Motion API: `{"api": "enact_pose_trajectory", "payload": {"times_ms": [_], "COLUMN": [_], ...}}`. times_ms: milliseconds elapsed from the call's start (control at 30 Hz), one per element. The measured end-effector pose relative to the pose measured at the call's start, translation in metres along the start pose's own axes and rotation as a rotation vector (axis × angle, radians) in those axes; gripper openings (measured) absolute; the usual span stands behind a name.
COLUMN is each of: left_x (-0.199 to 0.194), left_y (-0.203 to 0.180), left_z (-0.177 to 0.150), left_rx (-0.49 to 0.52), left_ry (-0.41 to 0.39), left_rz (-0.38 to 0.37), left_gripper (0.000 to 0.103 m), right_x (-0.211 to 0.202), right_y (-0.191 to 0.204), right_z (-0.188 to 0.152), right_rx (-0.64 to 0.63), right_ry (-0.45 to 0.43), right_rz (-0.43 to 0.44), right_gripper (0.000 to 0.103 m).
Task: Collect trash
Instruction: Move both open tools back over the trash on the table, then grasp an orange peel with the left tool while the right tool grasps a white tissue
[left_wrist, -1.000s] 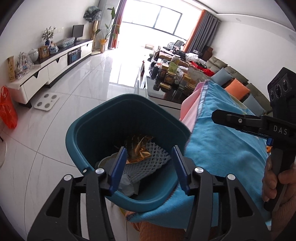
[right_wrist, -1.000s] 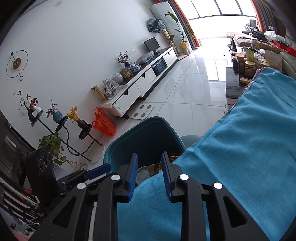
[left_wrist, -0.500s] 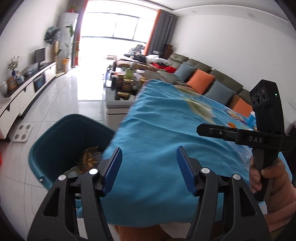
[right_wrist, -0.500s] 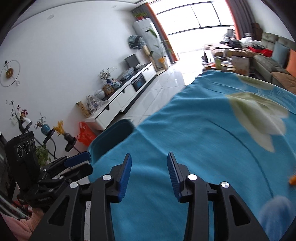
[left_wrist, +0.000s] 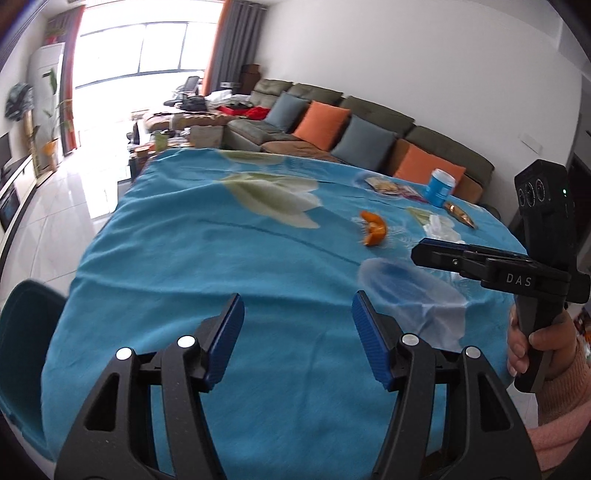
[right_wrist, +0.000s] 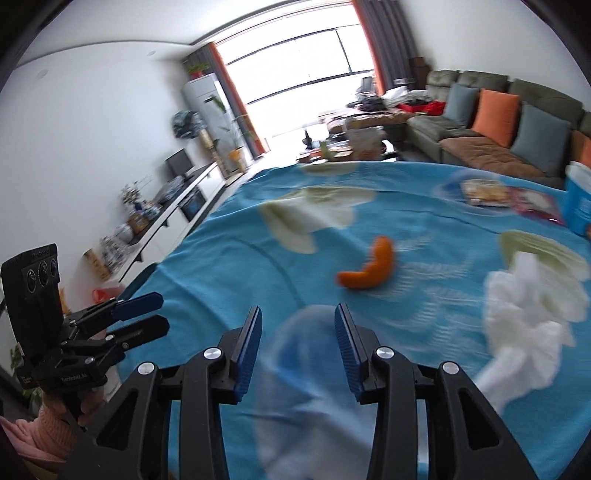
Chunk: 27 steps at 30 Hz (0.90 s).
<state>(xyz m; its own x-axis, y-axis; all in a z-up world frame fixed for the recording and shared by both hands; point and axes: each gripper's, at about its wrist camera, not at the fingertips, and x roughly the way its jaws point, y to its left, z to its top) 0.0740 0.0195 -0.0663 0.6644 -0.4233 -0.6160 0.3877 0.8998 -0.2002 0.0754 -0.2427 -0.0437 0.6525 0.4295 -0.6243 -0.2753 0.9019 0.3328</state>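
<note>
Trash lies on a table under a blue cloth (left_wrist: 207, 258). An orange peel (left_wrist: 373, 229) (right_wrist: 371, 271) sits mid-table, with crumpled white tissue (left_wrist: 439, 227) (right_wrist: 528, 295) to its right. Farther back are a snack wrapper (left_wrist: 384, 184) (right_wrist: 480, 192), a golden wrapper (left_wrist: 460, 214) and a blue cup (left_wrist: 439, 186) (right_wrist: 580, 199). My left gripper (left_wrist: 297, 299) hangs open over bare cloth near the front edge. My right gripper (right_wrist: 298, 310) is open and empty, short of the peel. The teal bin (left_wrist: 22, 332) (right_wrist: 142, 277) stands at the table's left edge.
A long sofa (left_wrist: 369, 122) with orange and grey cushions runs behind the table on the right. A white TV cabinet (right_wrist: 177, 210) lines the left wall across a tiled floor. A cluttered low table (left_wrist: 177, 136) stands beyond the far edge, toward the window.
Both grippers swung right, away from the teal bin and over the table. The bin slid to the left edge of both views and the peel and tissue came into sight. The right jaws widened.
</note>
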Motion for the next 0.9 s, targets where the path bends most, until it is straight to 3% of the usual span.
{"api": "enact_pose_trajectory", "payload": {"times_ms": [233, 467, 667, 900], "left_x": [0.047, 0.084, 0.113, 0.14], "left_y": [-0.042, -0.072, -0.09, -0.101], "left_z": [0.032, 0.051, 0.061, 0.069], "left_rx": [0.076, 0.12, 0.149, 0.168], "left_ry": [0.045, 0.094, 0.135, 0.187], "left_rz": [-0.057, -0.073, -0.073, -0.057], "left_gripper": [0.06, 0.058, 0.056, 0.047], "right_x": [-0.03, -0.04, -0.041, -0.033], "right_y": [-0.05, -0.087, -0.104, -0.11], "right_z": [-0.005, -0.01, -0.012, -0.011], "right_rx": [0.064, 0.122, 0.155, 0.163], "right_ry": [-0.059, -0.071, -0.06, -0.024], "right_rz": [-0.137, -0.221, -0.24, -0.23], "right_gripper": [0.044, 0.046, 0.051, 0.053]}}
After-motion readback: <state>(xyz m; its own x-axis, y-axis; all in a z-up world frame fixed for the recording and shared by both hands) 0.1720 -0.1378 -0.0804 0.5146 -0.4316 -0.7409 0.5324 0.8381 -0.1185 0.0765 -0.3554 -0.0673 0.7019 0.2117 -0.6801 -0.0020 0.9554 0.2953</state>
